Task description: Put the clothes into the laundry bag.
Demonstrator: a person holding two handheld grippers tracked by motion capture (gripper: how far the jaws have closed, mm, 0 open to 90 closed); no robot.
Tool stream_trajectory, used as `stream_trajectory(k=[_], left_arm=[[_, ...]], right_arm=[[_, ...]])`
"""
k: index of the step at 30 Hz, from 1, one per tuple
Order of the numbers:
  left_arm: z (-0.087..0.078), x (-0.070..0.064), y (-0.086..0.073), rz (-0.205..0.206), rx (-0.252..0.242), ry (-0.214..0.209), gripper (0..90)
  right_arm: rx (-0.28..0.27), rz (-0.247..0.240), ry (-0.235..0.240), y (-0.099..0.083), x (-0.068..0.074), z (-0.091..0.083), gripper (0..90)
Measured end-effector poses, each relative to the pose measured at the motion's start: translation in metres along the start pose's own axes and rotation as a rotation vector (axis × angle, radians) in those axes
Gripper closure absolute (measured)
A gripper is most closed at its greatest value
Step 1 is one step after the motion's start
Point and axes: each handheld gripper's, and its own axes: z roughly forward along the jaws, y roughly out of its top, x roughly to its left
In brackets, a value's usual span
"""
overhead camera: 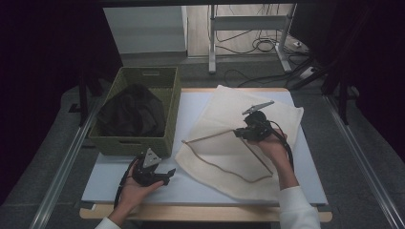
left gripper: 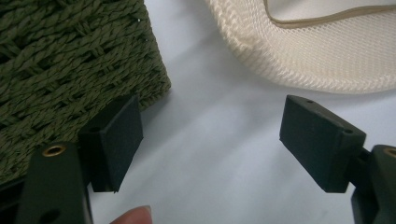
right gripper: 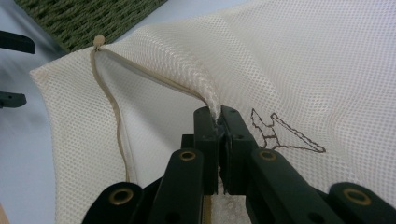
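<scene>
Pinching mesh bag (right gripper: 299, 70) edge, right hand-held gripper (right gripper: 218, 122) (jaws closed)

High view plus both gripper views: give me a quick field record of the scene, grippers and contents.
surface: white table
basket: green woven basket at table's left, dark cloth inside
bag: cream mesh bag lying flat right of the basket, tan zipper edge open
right gripper: shut on the bag's opening edge, lifting it
left gripper: open, near the basket's front corner, holding nothing

One woven green basket (overhead camera: 136, 112) — one dark cloth bundle (overhead camera: 131, 110), one cream mesh bag (overhead camera: 224, 138), two claws.
</scene>
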Motion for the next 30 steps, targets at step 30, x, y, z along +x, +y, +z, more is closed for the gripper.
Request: stream_trajectory(k=[30], left_arm=[[-0.004,-0.003,0.001,0.015,-0.006,0.016,21.5]], right_arm=[[-0.110,0.001,-0.028,0.022,-0.007,-0.023,86.8]])
